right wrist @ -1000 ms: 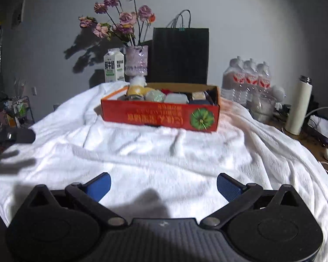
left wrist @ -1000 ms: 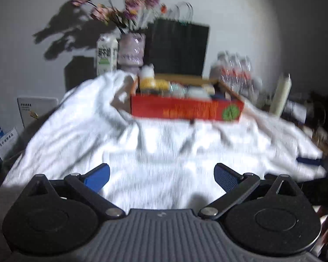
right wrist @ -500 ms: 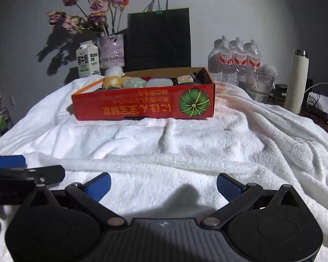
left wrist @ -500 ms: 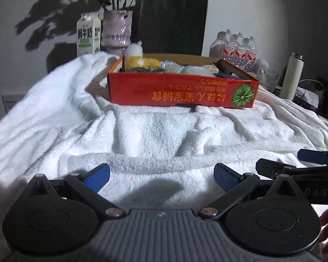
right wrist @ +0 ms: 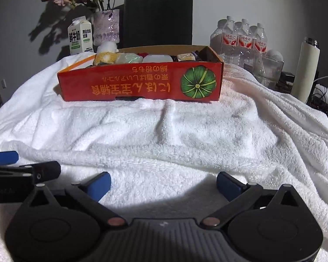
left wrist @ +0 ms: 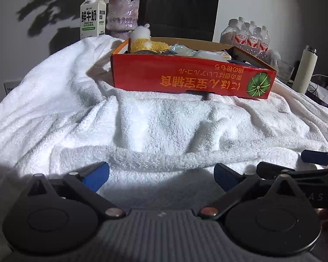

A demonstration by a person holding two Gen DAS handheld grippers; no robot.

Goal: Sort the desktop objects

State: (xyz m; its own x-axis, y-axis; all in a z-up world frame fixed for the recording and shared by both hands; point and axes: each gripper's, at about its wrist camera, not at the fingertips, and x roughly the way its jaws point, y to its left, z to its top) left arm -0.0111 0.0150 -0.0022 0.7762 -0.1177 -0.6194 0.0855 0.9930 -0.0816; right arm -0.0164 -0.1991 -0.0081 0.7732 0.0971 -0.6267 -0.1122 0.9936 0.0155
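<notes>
A red cardboard box (left wrist: pixel 192 77) with a green pumpkin print stands on a white towel (left wrist: pixel 159 126); it also shows in the right wrist view (right wrist: pixel 142 83). Inside lie a yellow plush toy (left wrist: pixel 144 42), a white case (right wrist: pixel 157 58) and other small items, partly hidden by the box wall. My left gripper (left wrist: pixel 161 173) is open and empty, low over the towel's near edge. My right gripper (right wrist: pixel 163 182) is open and empty beside it, and its fingers (left wrist: pixel 317 157) show at the right of the left wrist view.
Behind the box stand a milk carton (left wrist: pixel 92 16), a flower vase (left wrist: pixel 123 14), a black paper bag (right wrist: pixel 158 14) and several water bottles (right wrist: pixel 240 39). A white thermos (right wrist: pixel 306 65), a glass bowl (right wrist: pixel 270 68) and cables sit at the right.
Both grippers have come lower and closer together over the towel's near edge. The box looks larger in both views. Both stay open.
</notes>
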